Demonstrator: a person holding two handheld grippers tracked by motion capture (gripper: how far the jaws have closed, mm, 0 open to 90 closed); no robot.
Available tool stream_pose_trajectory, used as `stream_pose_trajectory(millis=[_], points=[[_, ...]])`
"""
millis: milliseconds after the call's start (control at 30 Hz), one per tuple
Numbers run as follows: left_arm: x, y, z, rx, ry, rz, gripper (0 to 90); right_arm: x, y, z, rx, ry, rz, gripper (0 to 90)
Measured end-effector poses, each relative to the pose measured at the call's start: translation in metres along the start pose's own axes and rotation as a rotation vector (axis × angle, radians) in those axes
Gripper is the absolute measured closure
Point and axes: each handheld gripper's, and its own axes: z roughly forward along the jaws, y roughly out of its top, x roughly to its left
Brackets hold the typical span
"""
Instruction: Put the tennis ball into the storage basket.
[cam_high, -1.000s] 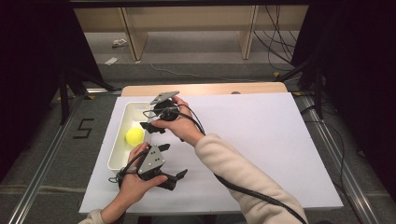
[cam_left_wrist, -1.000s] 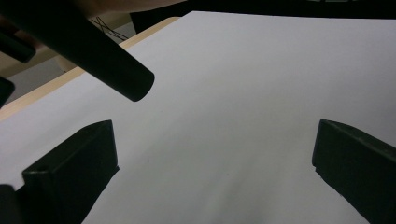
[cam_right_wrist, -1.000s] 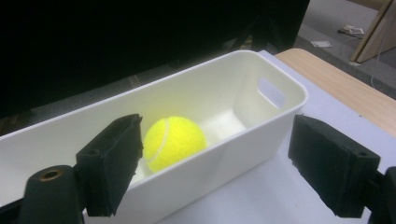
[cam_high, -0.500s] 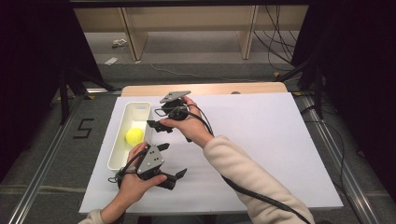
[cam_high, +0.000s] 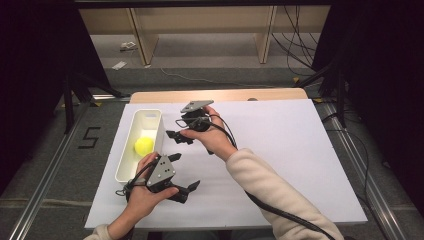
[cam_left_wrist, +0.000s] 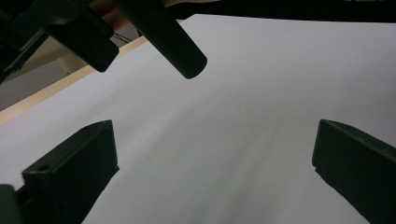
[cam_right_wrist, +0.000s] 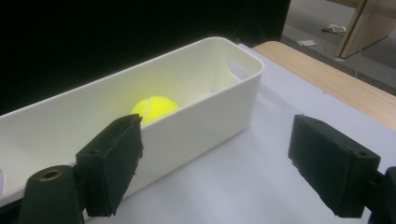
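A wide stretch of white sheet (cam_high: 300, 150) is lying bare to the right of both tools, running out to the bench's (cam_high: 220, 95) wooden far edge and to the sheet's near edge by the person. On the other side the room is tighter: the long white bin (cam_high: 131, 150) is sitting just left of both tools, its length running away from the person.

The right tool (cam_high: 176, 137) is hovering beside the bin's right wall, near its far half, with its jaws standing wide apart and gripping nothing; in the right gripper view (cam_right_wrist: 215, 163) they are framing the bin's (cam_right_wrist: 201, 112) outer wall and the bare sheet at its foot. The left tool (cam_high: 186, 176) is hanging closer to the person, near the bin's near end, jaws likewise spread wide and pointing out over the open sheet; in the left gripper view (cam_left_wrist: 215, 182) nothing is lying between them.

Inside the bin a yellow tennis ball (cam_high: 144, 146) is resting around the middle of its floor, just beyond the right tool's nearer jaw in the right gripper view (cam_right_wrist: 154, 108).
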Motion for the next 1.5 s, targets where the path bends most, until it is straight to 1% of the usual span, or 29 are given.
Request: stream_pose_trajectory(millis=[267,767,1033,1367,1400,1500], points=[[0.0,0.0,0.0,-0.001,0.002,-0.001,0.0,-0.006,-0.006,-0.011,-0.004,-0.007,0.009,18.3],[0.001,0.0,-0.001,-0.003,0.007,0.0,0.0,-0.016,-0.017,-0.031,-0.014,-0.038,0.018,18.2],[0.001,0.0,-0.001,-0.002,0.007,-0.001,0.0,-0.022,-0.028,-0.042,-0.009,-0.055,0.031,18.2],[0.001,0.0,-0.001,-0.006,0.01,-0.008,0.0,-0.031,-0.037,-0.058,-0.025,-0.078,0.044,18.2],[0.001,0.0,-0.001,-0.003,0.013,-0.012,0.0,-0.032,-0.038,-0.06,-0.024,-0.082,0.043,18.2],[0.0,-0.001,-0.001,-0.001,0.002,-0.027,0.0,-0.036,-0.043,-0.066,-0.027,-0.094,0.053,18.2]])
